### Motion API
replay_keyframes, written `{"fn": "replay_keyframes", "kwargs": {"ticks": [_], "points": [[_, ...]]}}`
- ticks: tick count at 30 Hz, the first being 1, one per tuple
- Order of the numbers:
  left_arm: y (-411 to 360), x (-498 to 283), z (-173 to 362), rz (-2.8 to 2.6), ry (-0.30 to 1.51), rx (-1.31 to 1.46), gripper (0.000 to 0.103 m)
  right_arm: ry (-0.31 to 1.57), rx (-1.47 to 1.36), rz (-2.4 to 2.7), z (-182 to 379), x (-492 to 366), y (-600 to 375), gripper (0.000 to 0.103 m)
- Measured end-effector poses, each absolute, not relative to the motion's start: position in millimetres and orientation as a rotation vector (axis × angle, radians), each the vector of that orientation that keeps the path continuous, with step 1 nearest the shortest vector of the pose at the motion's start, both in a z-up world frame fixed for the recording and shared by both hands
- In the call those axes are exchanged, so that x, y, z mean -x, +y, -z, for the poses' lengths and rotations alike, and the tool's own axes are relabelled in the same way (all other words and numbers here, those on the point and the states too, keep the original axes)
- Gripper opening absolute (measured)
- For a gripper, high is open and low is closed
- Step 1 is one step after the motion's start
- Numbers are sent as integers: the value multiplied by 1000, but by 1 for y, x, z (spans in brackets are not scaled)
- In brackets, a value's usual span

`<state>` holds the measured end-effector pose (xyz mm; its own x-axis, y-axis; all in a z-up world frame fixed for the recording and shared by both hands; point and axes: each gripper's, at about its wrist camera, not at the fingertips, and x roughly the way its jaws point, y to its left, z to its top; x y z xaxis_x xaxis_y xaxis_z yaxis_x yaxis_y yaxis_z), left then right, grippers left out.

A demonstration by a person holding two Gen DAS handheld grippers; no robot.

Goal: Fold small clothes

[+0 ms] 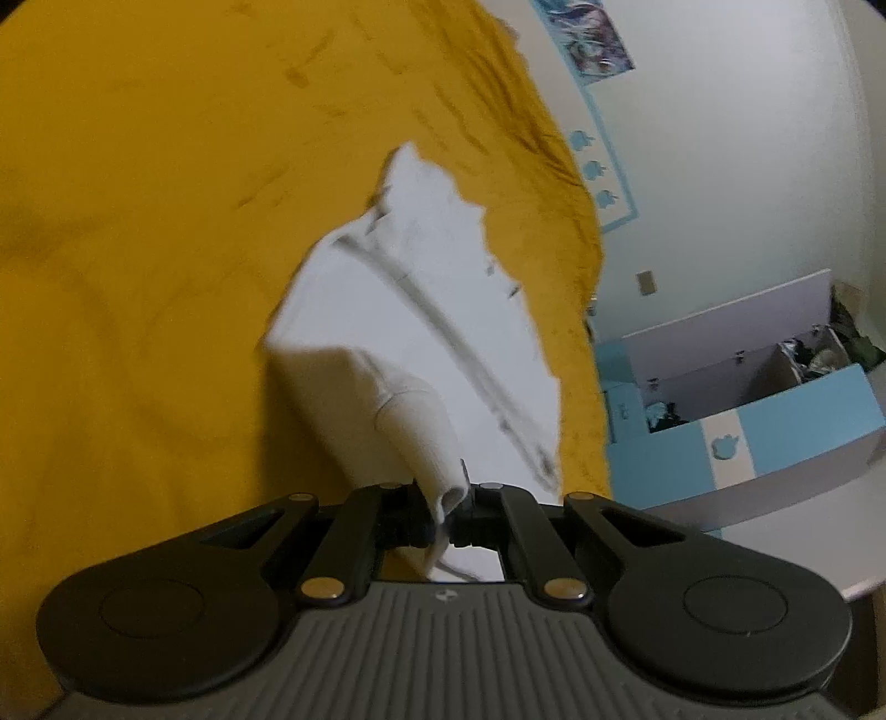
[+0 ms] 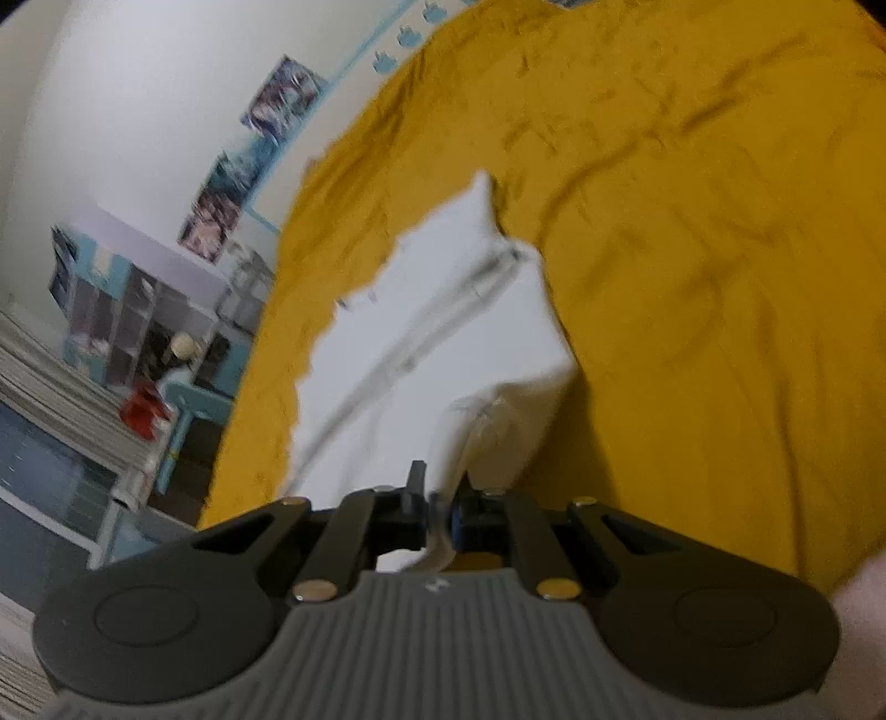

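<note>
A small white garment (image 1: 421, 310) with grey stitched lines hangs over a yellow bed cover (image 1: 138, 221). My left gripper (image 1: 449, 498) is shut on one rolled edge of it and holds it up. In the right wrist view the same white garment (image 2: 421, 343) stretches away from my right gripper (image 2: 440, 512), which is shut on another edge of it. The far end of the garment points toward the bed cover (image 2: 720, 277). Both views are blurred.
A white wall with posters (image 1: 598, 39) lies beyond the bed. A blue and white open storage box (image 1: 775, 399) stands by the bed in the left wrist view. Shelves with items (image 2: 144, 332) and a red object (image 2: 144, 412) stand at the left of the right wrist view.
</note>
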<state>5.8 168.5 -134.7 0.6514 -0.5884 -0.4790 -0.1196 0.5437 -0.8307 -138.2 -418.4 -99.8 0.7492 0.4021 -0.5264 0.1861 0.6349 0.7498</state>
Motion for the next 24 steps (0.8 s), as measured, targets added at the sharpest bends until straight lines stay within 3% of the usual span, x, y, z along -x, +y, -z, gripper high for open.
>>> {"fn": "replay_keyframes", "kwargs": {"ticks": [12,24], "points": [[153,-214,90,423,723,818,4,618,-905,-142,81,-76,-443,2],[131,-380,162,282,790,764,4,732,-754,20,144,-297,-434,2]]}}
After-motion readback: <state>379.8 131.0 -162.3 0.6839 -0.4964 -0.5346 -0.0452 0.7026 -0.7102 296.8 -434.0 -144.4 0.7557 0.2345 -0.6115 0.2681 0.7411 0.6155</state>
